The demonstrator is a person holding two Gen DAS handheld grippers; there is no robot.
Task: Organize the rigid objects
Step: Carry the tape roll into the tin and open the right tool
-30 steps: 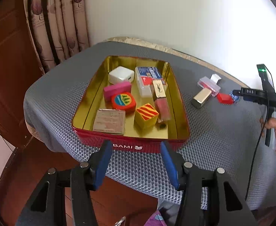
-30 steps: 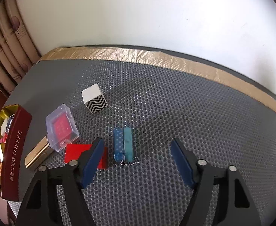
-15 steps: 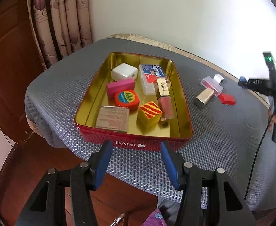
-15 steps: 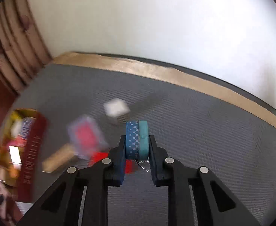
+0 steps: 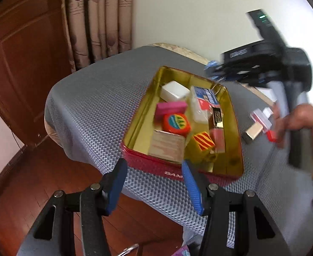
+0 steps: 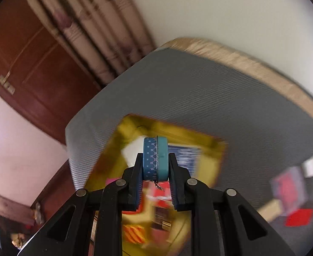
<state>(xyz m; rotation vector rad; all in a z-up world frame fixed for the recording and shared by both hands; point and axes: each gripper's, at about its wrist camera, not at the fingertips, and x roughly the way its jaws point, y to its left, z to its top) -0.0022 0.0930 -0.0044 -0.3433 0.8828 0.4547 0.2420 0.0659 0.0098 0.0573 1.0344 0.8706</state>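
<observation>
Right gripper [image 6: 155,170] clenched edge-on around blue-teal disc [image 6: 155,159], above tin [image 5: 239,140] at 12 o'clock; left gripper [image 5: 154,183] released; risk: thin rim grip, disc may twist free.

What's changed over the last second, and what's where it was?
The right gripper closed on the blue round tin, lifted it off the grey mat and swung it over the gold tray. The left gripper stayed open and empty by the tray's near edge; the tray's contents and the leftover items on the mat kept their places.
</observation>
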